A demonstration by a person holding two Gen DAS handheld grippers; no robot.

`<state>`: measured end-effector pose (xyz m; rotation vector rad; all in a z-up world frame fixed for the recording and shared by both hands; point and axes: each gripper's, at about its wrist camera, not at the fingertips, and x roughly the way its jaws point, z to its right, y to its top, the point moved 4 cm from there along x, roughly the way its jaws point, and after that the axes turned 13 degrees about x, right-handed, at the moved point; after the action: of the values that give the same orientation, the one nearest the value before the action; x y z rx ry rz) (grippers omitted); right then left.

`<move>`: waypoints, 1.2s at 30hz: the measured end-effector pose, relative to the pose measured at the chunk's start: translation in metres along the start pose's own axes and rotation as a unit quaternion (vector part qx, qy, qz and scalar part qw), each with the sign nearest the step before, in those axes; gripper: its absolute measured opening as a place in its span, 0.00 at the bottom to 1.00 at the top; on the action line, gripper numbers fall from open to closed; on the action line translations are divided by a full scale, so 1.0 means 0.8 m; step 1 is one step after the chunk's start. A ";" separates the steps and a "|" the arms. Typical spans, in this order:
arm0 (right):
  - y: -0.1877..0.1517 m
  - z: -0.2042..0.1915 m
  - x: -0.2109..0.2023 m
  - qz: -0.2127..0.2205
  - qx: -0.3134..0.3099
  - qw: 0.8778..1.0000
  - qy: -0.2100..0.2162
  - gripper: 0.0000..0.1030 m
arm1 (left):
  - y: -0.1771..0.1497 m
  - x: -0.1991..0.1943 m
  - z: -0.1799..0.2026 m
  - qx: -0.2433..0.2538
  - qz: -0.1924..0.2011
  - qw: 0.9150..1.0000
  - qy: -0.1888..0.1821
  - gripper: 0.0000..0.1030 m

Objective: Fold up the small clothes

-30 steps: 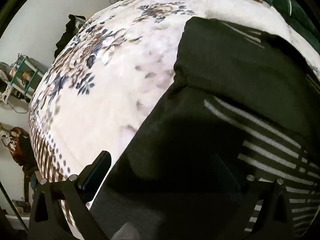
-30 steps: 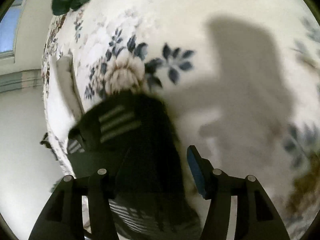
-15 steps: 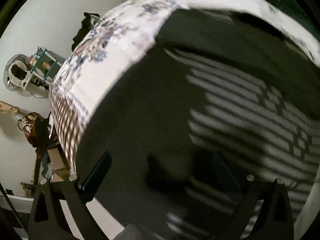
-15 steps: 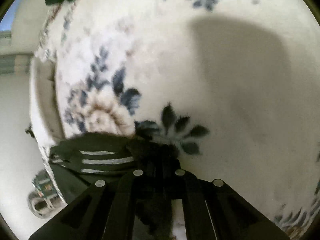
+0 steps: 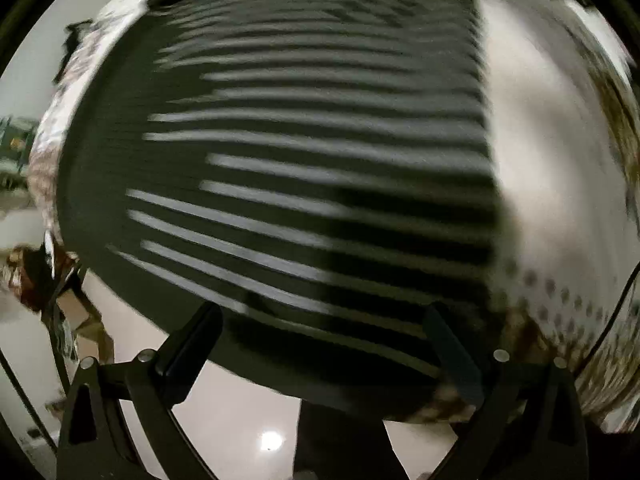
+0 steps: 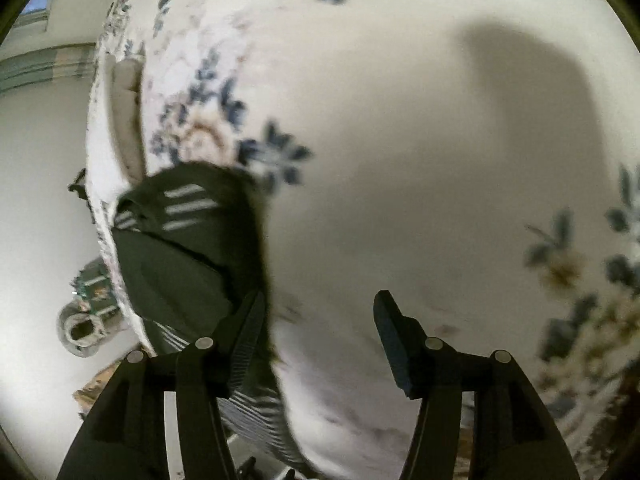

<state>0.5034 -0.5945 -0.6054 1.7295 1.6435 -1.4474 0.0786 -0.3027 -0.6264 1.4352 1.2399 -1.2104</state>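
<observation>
Striped garment (image 5: pixel 304 168) soft, limp; pinch its hem, lower centre. Left gripper (image 5: pixel 320 344) and right gripper (image 6: pixel 320 320) jaws apart.

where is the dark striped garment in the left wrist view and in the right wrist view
Left wrist: the dark striped garment fills the centre, beyond the open left gripper.
Right wrist: it lies at lower left, beside the open right gripper.
Shared landmark: the floral bedspread, seen at the right edge in the left view.
</observation>
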 end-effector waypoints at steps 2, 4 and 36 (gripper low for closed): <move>-0.005 0.014 0.001 -0.003 -0.001 1.000 0.003 0.57 | 0.005 0.011 0.016 0.016 -0.003 0.999 0.027 0.95; -0.002 0.019 0.006 -0.005 0.000 1.000 0.014 0.57 | 0.014 0.018 0.020 0.021 0.008 0.999 0.031 0.78; -0.083 -0.434 0.049 0.072 -0.105 0.991 0.025 0.08 | 0.013 -0.150 -0.352 -0.159 0.140 0.972 -0.102 0.03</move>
<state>0.5827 -0.2763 -0.4678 1.7376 1.5958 -1.1302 0.1213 -0.0470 -0.4634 1.1701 0.9988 -0.8952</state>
